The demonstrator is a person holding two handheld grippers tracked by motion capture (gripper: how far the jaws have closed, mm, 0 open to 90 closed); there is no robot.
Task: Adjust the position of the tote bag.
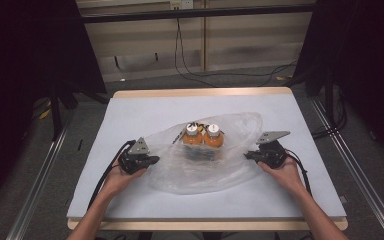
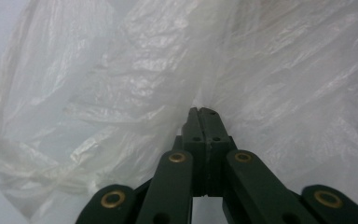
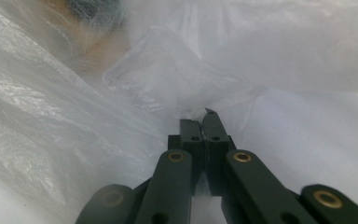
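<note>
A clear plastic bag (image 1: 215,165) lies spread in the middle of the table. Inside it stand two orange bottles with white caps, one on the left (image 1: 193,134) and one on the right (image 1: 213,135), over something dark. My left gripper (image 1: 155,160) is at the bag's left edge, jaws shut on a gathered fold of the plastic bag (image 2: 135,93). My right gripper (image 1: 247,154) is at the bag's right edge, jaws shut on a pinch of the plastic bag (image 3: 177,79). In the right gripper view an orange blur shows through the film at top left.
The table (image 1: 130,115) has a pale blue top with a wooden rim. Black cables run across the floor behind it, and dark stands rise at both sides. Metal rails run along the floor left and right.
</note>
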